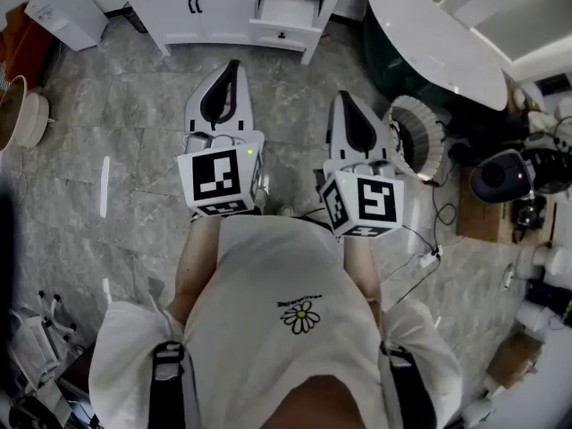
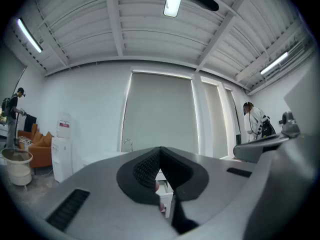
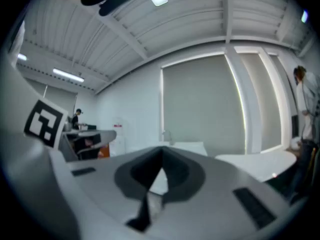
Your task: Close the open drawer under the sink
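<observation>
The white sink cabinet [image 1: 223, 12] stands at the far side of the marble floor. Its upper right drawer [image 1: 286, 9] is pulled out and open. My left gripper [image 1: 231, 68] points level at the cabinet, well short of it, jaws shut and empty. My right gripper [image 1: 345, 98] is beside it, a little nearer to me, also shut with nothing held. In the left gripper view the left gripper [image 2: 160, 150] shows its tips together, with the open drawer [image 2: 166, 185] seen small through the gap below. In the right gripper view the right gripper [image 3: 161, 157] looks the same.
A round white table [image 1: 438, 38] stands at the right, with a white ribbed fan [image 1: 418, 138] below it. Cables [image 1: 429, 256] trail on the floor at the right. A white water dispenser [image 1: 67, 7] and a basket [image 1: 20, 114] are at the left. People [image 2: 254, 121] stand far off.
</observation>
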